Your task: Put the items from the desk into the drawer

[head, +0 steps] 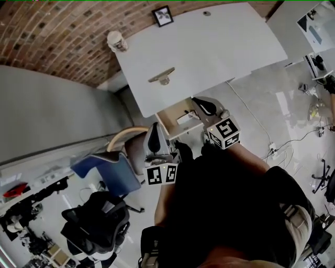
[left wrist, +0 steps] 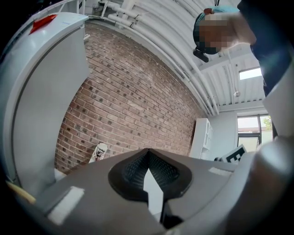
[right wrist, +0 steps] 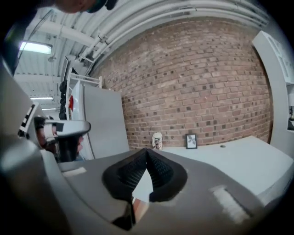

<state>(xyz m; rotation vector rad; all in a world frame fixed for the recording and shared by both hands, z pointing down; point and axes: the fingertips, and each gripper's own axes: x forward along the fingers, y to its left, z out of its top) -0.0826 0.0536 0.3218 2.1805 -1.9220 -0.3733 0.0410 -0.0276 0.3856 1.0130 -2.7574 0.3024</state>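
Observation:
The white desk (head: 209, 52) carries a small picture frame (head: 163, 15), a pale paper cup (head: 117, 41) and a flat metallic item (head: 162, 77). Below its front edge a wooden drawer (head: 168, 121) stands open with a white item (head: 186, 118) inside. My left gripper (head: 155, 128) is shut and empty, just left of the drawer. My right gripper (head: 198, 100) is shut and empty over the drawer's right side. The left gripper (left wrist: 148, 151) points up past the cup (left wrist: 100, 151). The right gripper (right wrist: 147, 150) faces the cup (right wrist: 157, 140) and frame (right wrist: 191, 141).
A blue chair (head: 112, 170) and a black office chair (head: 97, 225) stand to the left of me. A grey partition (head: 47, 110) runs along the left, and a brick wall (head: 68, 31) backs the desk. Cables (head: 293, 141) lie on the floor at right.

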